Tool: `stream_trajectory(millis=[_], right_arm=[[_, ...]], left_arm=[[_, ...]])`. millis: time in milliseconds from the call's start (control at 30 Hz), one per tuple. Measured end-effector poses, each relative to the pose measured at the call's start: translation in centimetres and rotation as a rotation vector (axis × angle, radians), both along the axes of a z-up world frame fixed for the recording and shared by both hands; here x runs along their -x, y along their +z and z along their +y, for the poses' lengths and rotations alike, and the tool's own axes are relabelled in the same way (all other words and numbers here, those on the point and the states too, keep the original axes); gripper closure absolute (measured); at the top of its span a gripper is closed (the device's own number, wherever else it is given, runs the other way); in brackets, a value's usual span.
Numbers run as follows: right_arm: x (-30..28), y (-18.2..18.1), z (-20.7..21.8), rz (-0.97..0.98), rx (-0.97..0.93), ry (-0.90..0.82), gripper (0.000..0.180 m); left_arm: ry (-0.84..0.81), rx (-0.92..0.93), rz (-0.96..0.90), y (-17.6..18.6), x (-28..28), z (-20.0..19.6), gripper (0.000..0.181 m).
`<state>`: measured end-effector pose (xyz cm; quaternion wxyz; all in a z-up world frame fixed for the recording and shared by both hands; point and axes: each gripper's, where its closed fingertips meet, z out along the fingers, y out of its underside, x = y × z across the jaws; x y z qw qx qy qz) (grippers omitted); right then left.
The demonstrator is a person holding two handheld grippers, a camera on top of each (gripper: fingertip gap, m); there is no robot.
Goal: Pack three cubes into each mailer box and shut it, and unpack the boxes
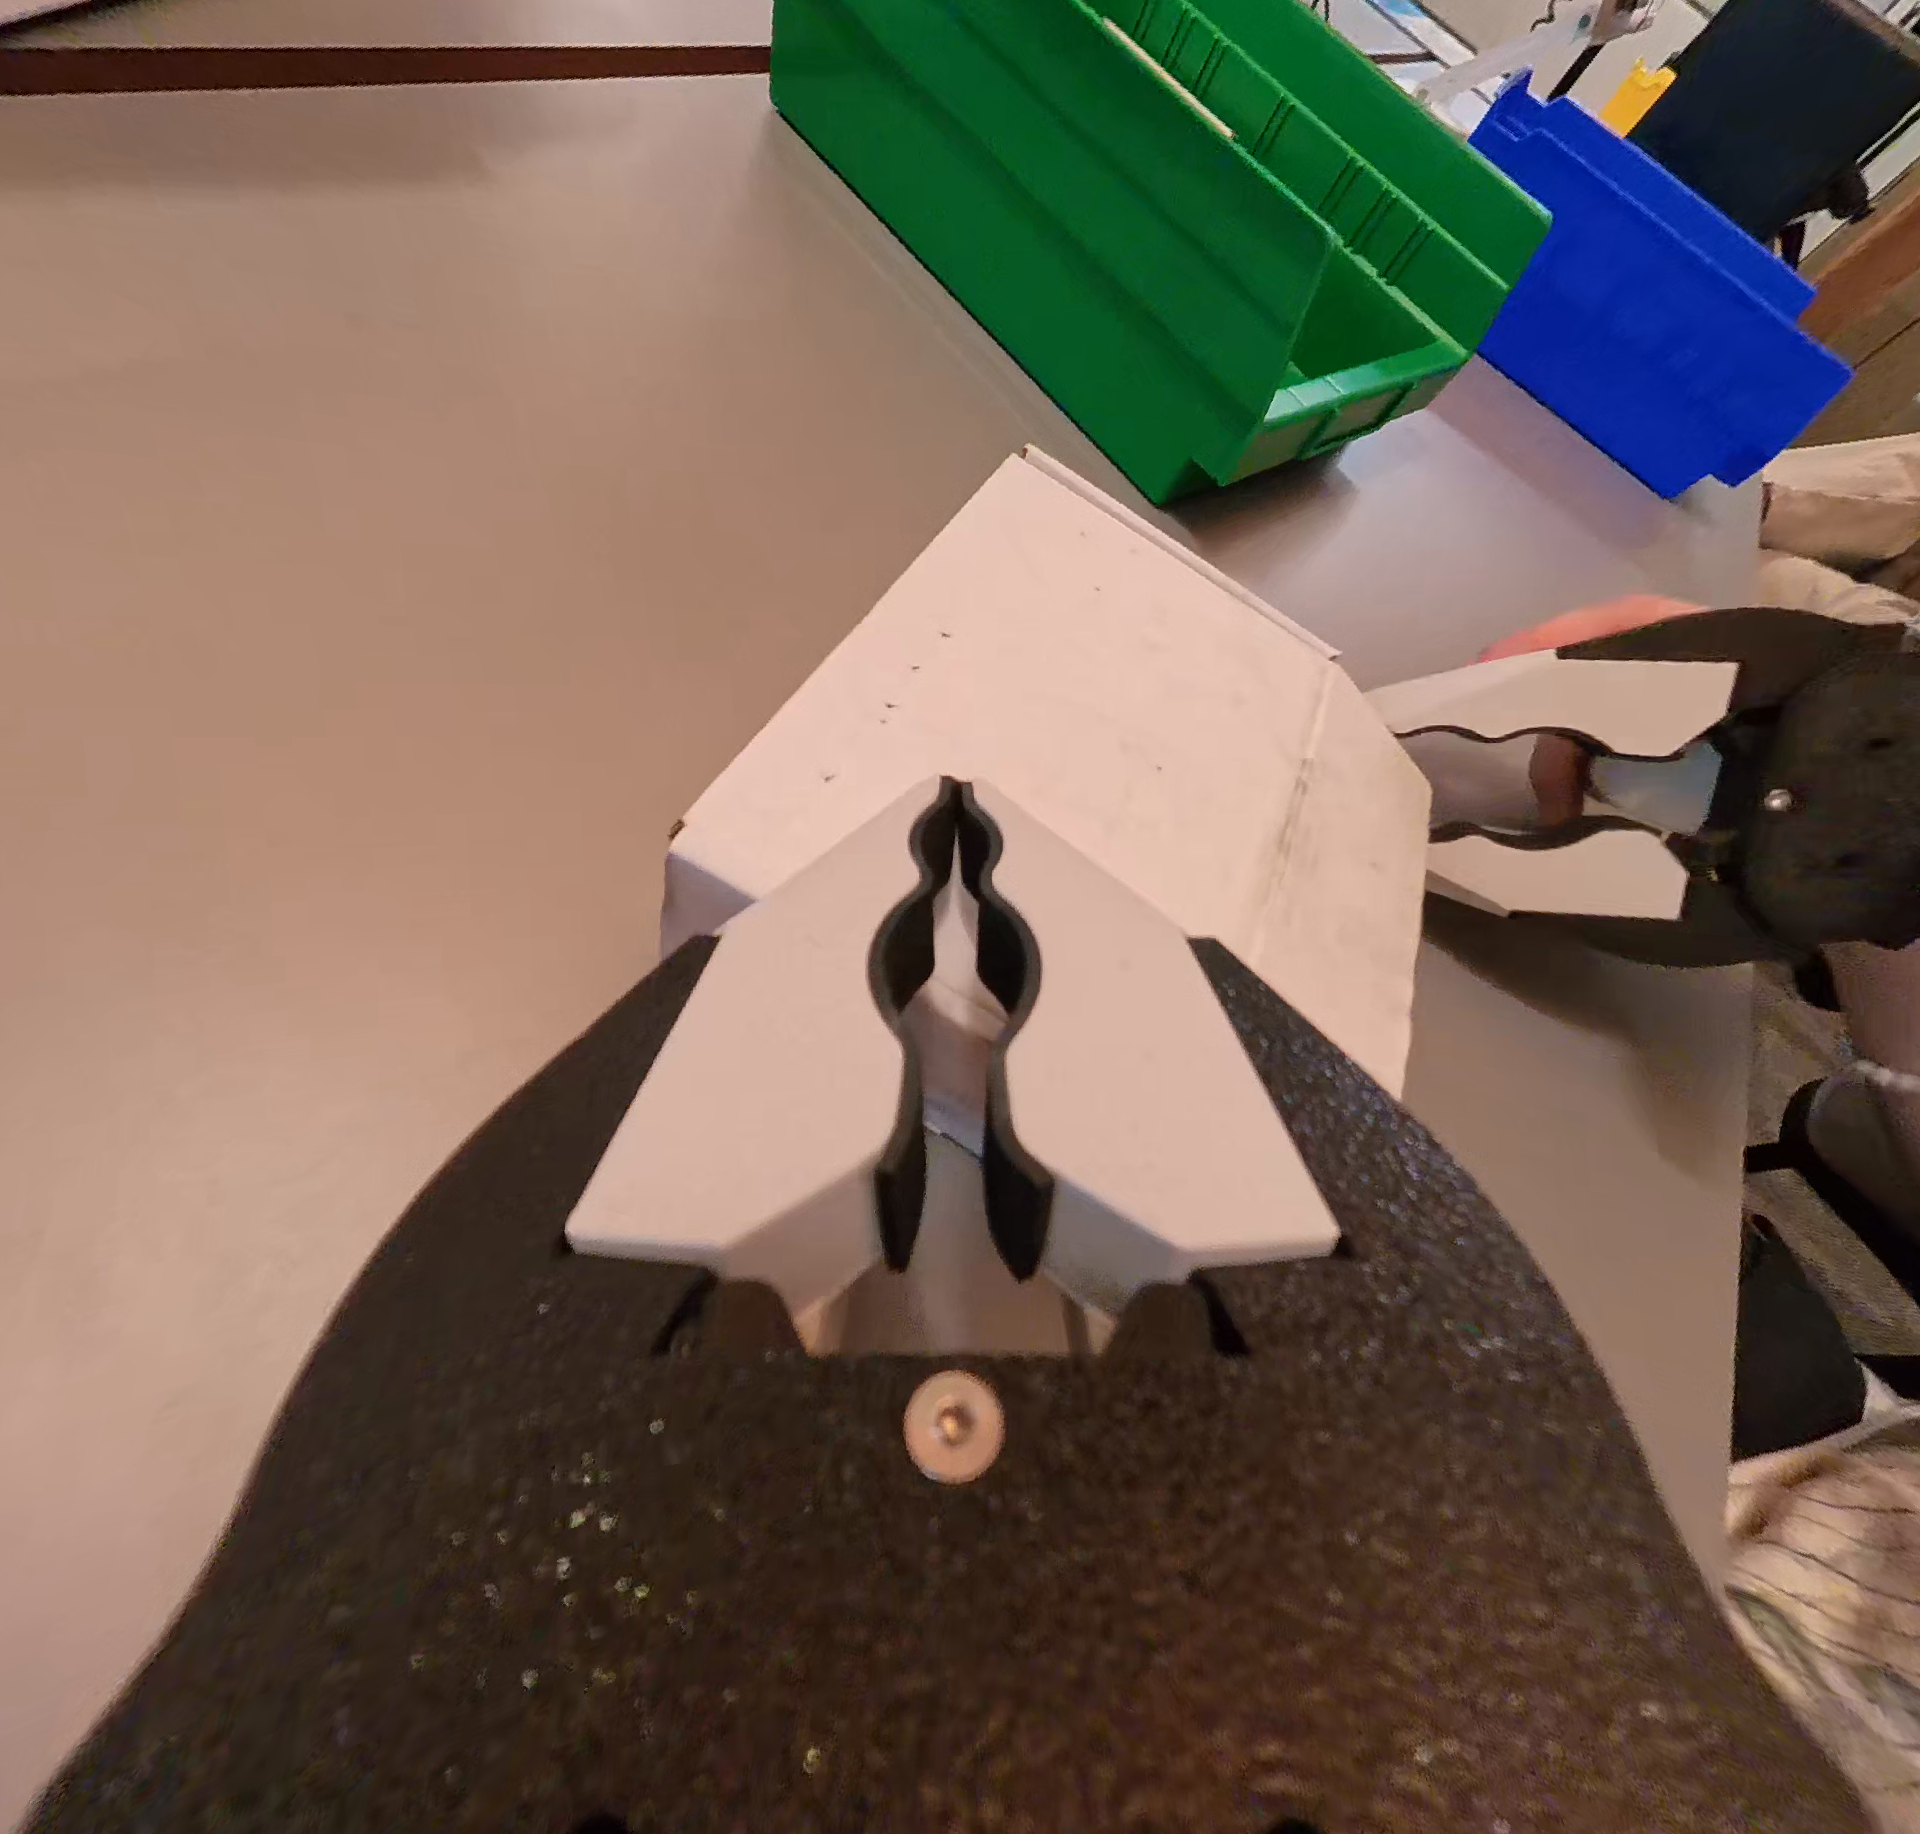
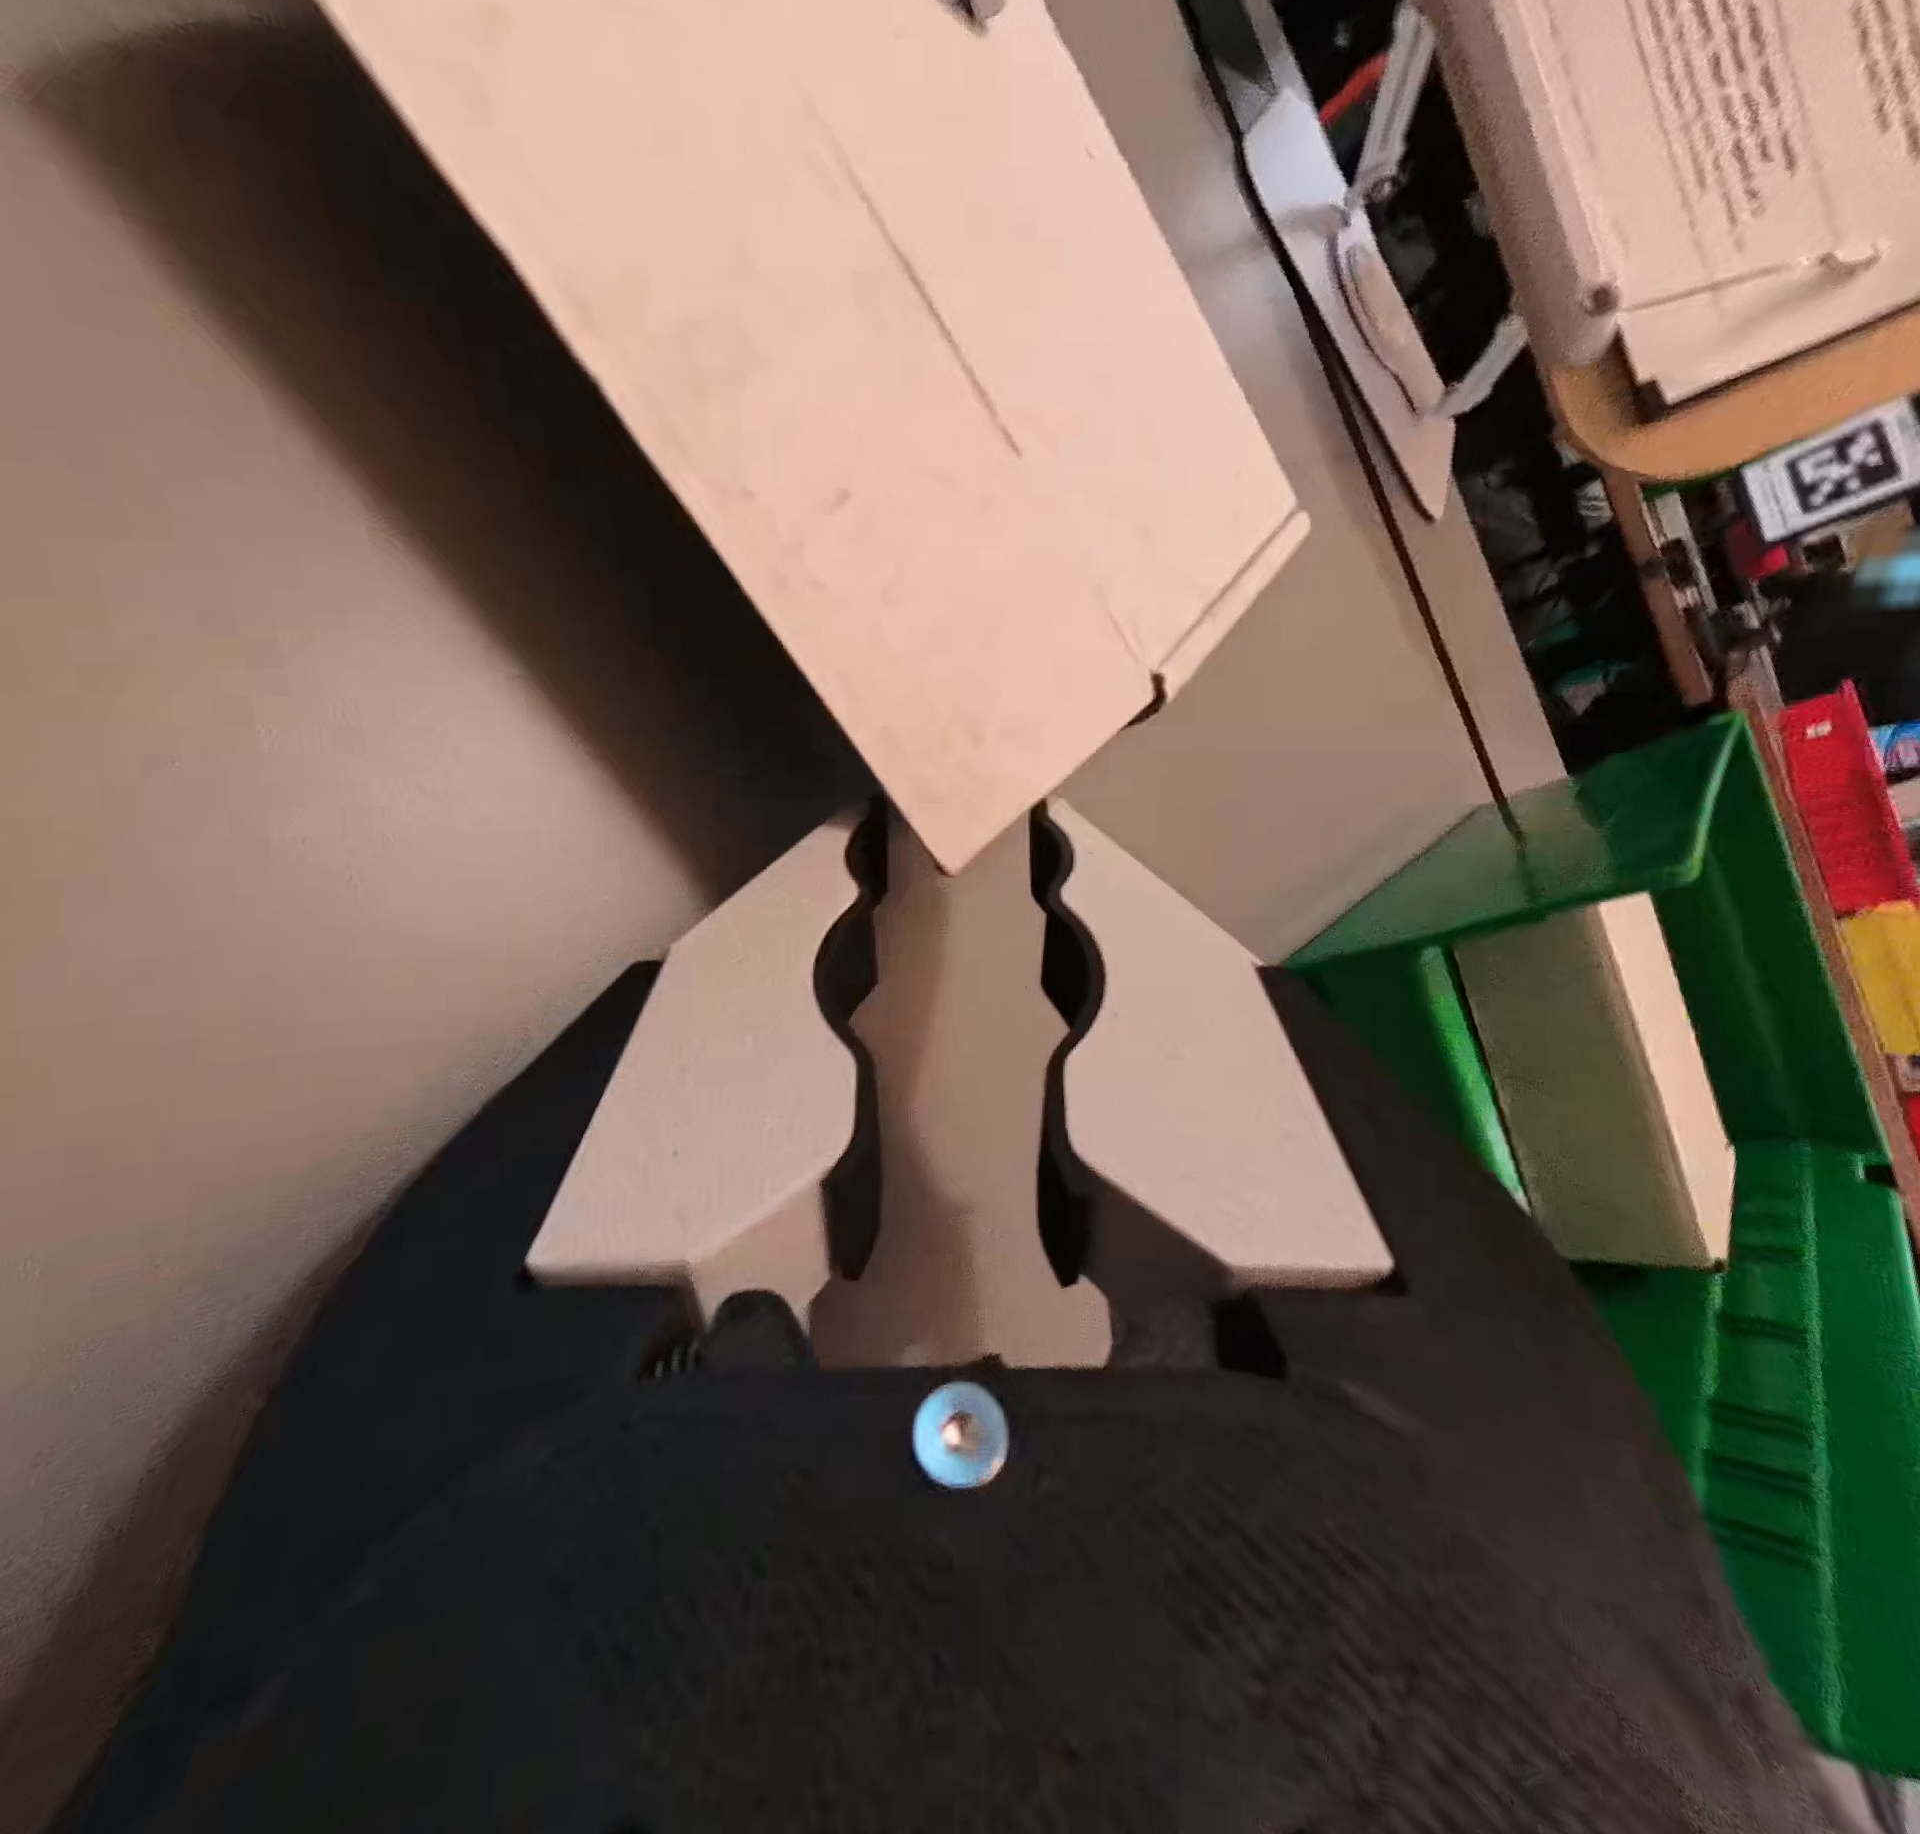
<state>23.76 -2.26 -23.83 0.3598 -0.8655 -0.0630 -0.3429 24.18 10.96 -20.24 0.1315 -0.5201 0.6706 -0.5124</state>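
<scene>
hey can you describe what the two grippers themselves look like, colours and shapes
Both match. The left gripper and right gripper each have a black, rough-textured body with one silver screw at its centre. The fingers are pale grey angular wedges, lined with black wavy pads on their inner faces. No cables show.

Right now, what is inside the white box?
Cannot tell. The white mailer box is shut, so its lid hides everything inside. No cubes show anywhere. It sits on the table.
</scene>
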Motion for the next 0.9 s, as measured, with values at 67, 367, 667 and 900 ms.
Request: stream_trajectory(millis=[67, 367, 667, 900], right_arm=[[0.3, -0.1, 0.0, 0.016, 0.020, 0.046, 0.148], [-2.4, 12.2, -0.7, 0.184, -0.496, 0.109, 0.180], [-7.2, 5.5, 9.0, 0.072, -0.091, 0.102, 0.180], [-7.7, 3.7, 9.0, -0.046, 0.053, 0.070, 0.180]], left_arm=[[0.001, -0.029, -0.003, 0.0, 0.0, 0.0, 0.181], [-0.004, -0.075, -0.007, 0.0, 0.0, 0.0, 0.181], [0.007, -0.127, -0.017, -0.1, 0.0, 0.0, 0.181], [0.017, -0.130, -0.057, 0.0, -0.1, -0.1, 0.181]])
